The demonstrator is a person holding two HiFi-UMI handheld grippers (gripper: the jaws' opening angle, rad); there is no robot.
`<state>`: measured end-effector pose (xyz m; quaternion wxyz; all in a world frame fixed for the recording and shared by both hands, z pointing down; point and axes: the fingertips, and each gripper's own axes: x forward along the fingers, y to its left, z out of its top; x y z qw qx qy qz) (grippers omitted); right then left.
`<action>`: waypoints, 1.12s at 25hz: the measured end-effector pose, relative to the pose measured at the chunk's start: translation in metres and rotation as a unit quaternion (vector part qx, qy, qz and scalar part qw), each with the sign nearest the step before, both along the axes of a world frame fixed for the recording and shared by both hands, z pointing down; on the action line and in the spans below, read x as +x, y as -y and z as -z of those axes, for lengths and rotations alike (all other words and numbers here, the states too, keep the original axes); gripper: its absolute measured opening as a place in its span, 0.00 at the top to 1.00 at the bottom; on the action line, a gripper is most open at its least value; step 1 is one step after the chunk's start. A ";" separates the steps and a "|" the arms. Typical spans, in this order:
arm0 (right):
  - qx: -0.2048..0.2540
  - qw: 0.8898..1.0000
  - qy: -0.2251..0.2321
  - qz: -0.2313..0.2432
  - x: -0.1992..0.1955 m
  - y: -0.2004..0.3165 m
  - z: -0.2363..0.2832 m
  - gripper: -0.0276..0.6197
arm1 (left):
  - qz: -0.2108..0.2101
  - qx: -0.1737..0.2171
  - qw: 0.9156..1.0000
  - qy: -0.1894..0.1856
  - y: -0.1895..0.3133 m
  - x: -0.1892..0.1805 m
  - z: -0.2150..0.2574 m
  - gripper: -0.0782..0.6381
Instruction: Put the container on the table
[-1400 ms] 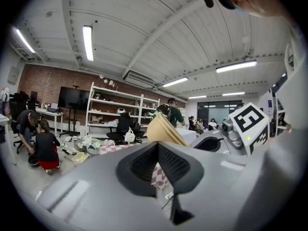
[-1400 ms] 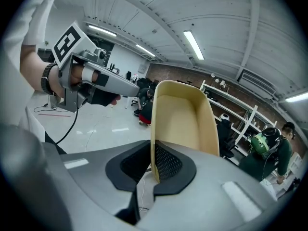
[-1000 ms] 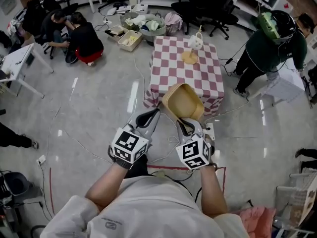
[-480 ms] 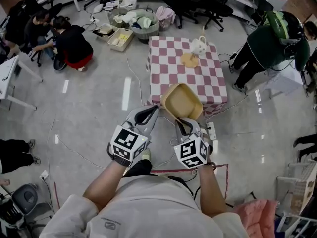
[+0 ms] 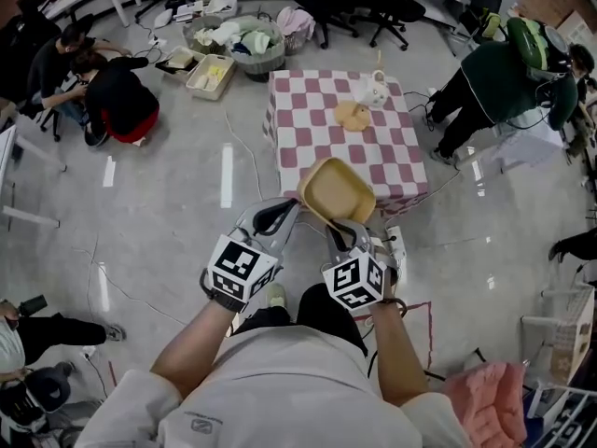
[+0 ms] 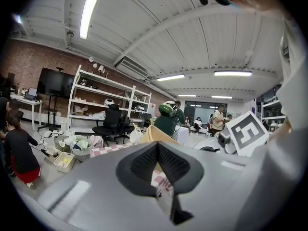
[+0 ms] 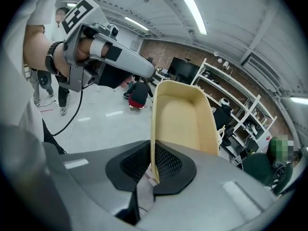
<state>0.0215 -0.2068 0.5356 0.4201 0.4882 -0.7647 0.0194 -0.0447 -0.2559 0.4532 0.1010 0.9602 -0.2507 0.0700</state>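
The right gripper (image 5: pixel 343 227) has its jaws clamped on the near wall of the container (image 5: pixel 337 192), which is in the air just ahead of them and short of the counter (image 5: pixel 308 129), while the left gripper (image 5: pixel 275 217) jaws are together and empty; best carry it level, lower it flat onto bare cloth, then release.

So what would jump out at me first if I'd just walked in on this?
Probably the tan, shallow plastic container, pinched by its rim in the right gripper and held up in front of the person. Just beyond it stands a table under a pink-and-white checked cloth, with a small white pot on its far side. Each gripper carries a cube with bold black-and-white markers.
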 end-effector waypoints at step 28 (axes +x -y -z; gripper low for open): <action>-0.105 0.981 -0.086 0.138 0.107 0.152 -0.150 0.92 | 0.033 -0.071 0.996 0.044 0.148 0.115 -0.115 0.88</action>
